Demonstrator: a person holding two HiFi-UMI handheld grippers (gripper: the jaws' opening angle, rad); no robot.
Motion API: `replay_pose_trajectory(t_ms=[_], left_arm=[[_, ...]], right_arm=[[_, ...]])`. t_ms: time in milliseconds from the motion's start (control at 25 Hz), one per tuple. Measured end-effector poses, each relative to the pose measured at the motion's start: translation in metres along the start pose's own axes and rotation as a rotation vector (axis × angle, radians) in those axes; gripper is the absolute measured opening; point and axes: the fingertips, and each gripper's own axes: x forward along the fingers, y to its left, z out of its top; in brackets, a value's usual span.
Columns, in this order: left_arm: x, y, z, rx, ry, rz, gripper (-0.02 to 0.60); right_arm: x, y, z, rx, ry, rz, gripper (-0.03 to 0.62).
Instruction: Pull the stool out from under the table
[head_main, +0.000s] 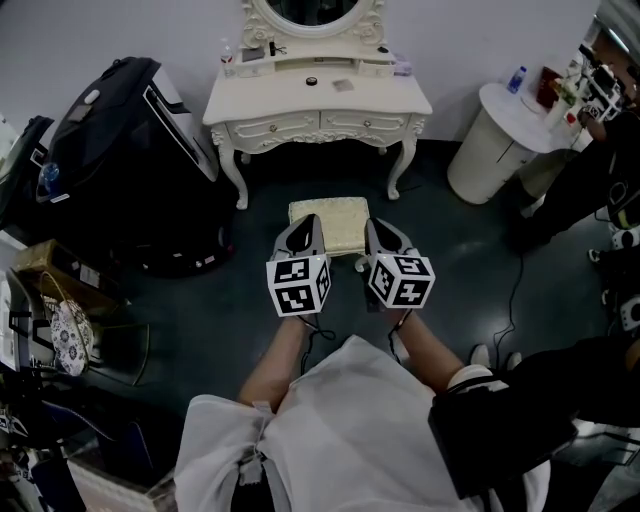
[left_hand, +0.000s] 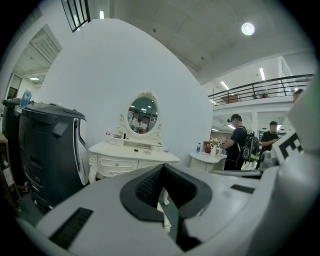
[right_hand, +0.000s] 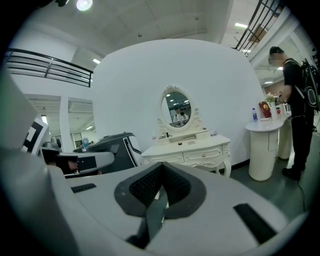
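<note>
The stool (head_main: 331, 222), with a cream cushion, stands on the dark floor in front of the white dressing table (head_main: 318, 100), between its front legs and me. My left gripper (head_main: 305, 230) hangs over the cushion's left edge and my right gripper (head_main: 378, 233) over its right edge. Both are shut with nothing held. In the left gripper view the left gripper (left_hand: 162, 171) has its jaws together, pointing towards the dressing table (left_hand: 132, 152); a cream sliver shows below them. In the right gripper view the right gripper (right_hand: 161, 171) is likewise closed, facing the dressing table (right_hand: 187, 145).
A large black machine (head_main: 130, 150) fills the left side. A white round pedestal table (head_main: 500, 130) with bottles stands at the right, with a person (head_main: 590, 180) beside it. A cable (head_main: 515, 290) runs over the floor at right. A bag (head_main: 60, 325) lies at the left.
</note>
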Motion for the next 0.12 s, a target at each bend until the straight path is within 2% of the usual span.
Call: replay_pose_trajectory(t_ms=[120], left_arm=[[0.0047,0.0008,0.0013,-0.001,-0.003,0.003,0.009]], right_arm=[[0.0038,-0.0019,0.0016,-0.004,0.002,0.005,0.0]])
